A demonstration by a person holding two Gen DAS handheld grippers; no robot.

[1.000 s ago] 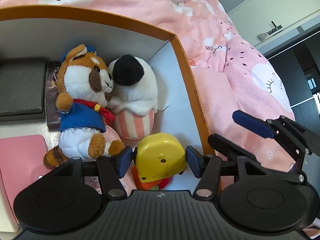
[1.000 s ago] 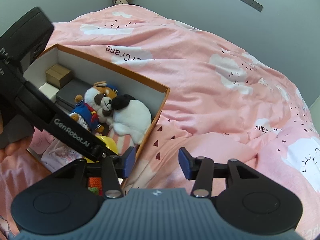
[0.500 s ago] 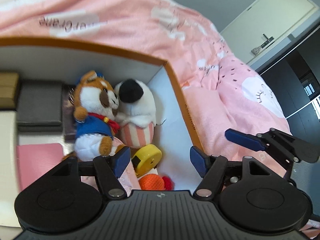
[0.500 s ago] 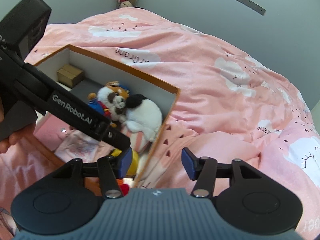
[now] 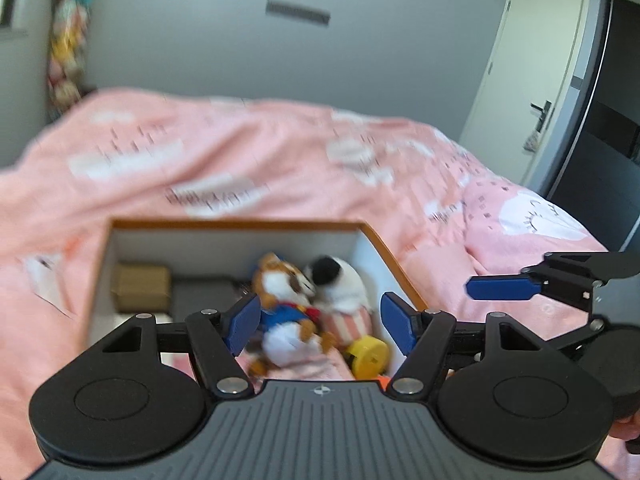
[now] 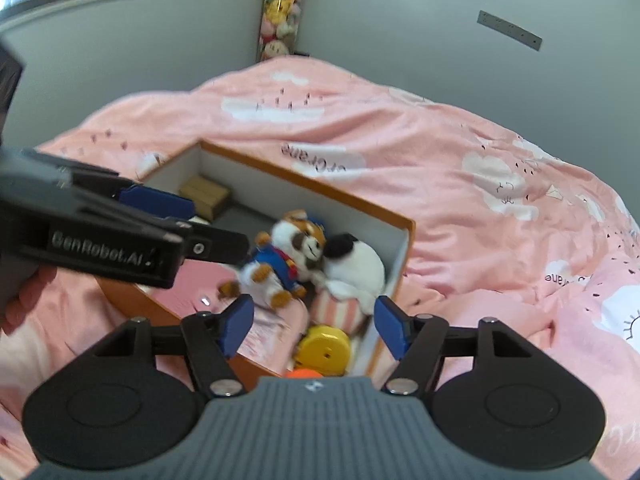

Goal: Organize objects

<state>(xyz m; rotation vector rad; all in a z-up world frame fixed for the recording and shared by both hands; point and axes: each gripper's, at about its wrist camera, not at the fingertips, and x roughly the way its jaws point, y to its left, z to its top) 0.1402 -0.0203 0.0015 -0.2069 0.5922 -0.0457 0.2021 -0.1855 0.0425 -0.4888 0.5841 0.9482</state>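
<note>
An orange-rimmed box (image 5: 240,224) (image 6: 312,190) lies on the pink bed. In it are a fox plush in a blue shirt (image 5: 286,304) (image 6: 290,254), a white plush with a black nose and striped base (image 5: 340,288) (image 6: 356,264), a yellow tape measure (image 5: 370,356) (image 6: 324,346), a small orange toy (image 6: 304,373), a brown carton (image 5: 142,292) (image 6: 204,194) and a pink packet (image 6: 200,284). My left gripper (image 5: 320,322) is open and empty above the box's near end. My right gripper (image 6: 314,326) is open and empty above the tape measure.
The pink duvet (image 6: 480,200) with cloud prints covers the bed around the box. A grey wall, a tube of plush toys (image 6: 280,12) in the corner and a door (image 5: 532,92) at the right stand behind. A dark flat item (image 5: 200,292) lies in the box.
My left gripper has let go of the yellow tape measure, which now lies in the box, and has pulled up and back. My right gripper has also risen and tilted up.
</note>
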